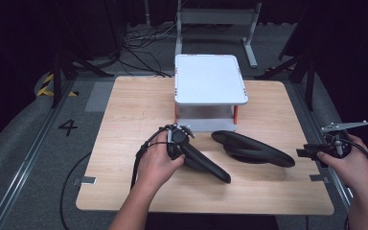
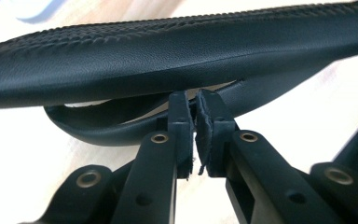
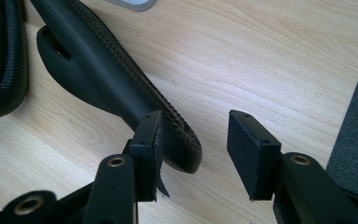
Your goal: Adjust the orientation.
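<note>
Left gripper point(image 1: 176, 143): jaws pressed together on the near black armrest pad point(image 1: 206, 165), table centre.
Far pad point(image 1: 254, 149): long axis runs 10 to 4 o'clock (tip toward right hand).
Right gripper point(image 3: 193, 154): jaws apart, pad tip at its 10 o'clock, nearer arm.

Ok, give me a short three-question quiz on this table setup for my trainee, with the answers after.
1. True or false: the jaws of the right hand-held gripper stand wide apart.
2. What stands at the far middle of the wooden table? A) a white two-level stand B) a red bowl C) a stack of books
3. How many long black pads lie on the table in front of the stand?

Key: 1 true. 2 A. 3 two.
</note>
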A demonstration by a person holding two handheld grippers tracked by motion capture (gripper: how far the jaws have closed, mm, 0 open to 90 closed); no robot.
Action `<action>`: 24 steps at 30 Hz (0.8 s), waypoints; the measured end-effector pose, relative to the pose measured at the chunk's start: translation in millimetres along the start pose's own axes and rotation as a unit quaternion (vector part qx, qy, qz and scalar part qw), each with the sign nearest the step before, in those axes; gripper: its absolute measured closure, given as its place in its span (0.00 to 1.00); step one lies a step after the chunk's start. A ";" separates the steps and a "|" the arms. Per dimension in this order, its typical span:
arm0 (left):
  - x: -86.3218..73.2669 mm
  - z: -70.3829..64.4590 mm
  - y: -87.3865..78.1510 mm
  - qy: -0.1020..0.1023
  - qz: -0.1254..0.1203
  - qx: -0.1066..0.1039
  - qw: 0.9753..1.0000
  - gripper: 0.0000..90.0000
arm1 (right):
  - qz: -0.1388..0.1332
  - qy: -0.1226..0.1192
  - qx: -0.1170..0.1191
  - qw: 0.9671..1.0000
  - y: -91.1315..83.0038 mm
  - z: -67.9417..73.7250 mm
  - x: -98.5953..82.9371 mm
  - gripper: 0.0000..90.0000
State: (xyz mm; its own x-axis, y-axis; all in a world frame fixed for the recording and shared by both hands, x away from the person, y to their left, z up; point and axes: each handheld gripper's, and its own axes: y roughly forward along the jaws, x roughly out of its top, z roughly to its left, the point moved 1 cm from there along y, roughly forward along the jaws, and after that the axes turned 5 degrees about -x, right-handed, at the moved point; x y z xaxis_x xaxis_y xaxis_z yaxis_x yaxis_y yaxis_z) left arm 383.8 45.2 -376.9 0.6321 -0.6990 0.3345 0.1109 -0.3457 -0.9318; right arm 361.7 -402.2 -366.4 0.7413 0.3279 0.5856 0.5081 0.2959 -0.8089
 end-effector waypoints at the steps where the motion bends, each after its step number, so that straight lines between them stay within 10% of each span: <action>1: 5.2 -0.2 1.0 0.000 -0.007 0.005 1.000 0.91 | 0.000 0.000 0.000 1.000 0.6 0.9 0.3 0.63; 19: 24.0 -5.3 3.1 0.002 -0.058 0.030 0.998 0.62 | 0.006 -0.006 0.004 1.000 5.9 5.4 1.2 0.62; 24: 34.0 -6.1 4.2 -0.003 -0.104 0.003 0.995 0.54 | 0.007 -0.009 0.005 1.000 6.8 5.9 1.4 0.62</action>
State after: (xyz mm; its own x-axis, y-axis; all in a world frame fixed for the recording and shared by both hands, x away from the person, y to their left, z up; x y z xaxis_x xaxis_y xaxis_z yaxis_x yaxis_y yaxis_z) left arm 401.1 16.1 -368.6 0.5991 -0.6088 0.5200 0.2450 -0.4790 -0.8429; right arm 363.5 -394.4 -370.8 0.7410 0.3479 0.5744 0.4922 0.3006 -0.8170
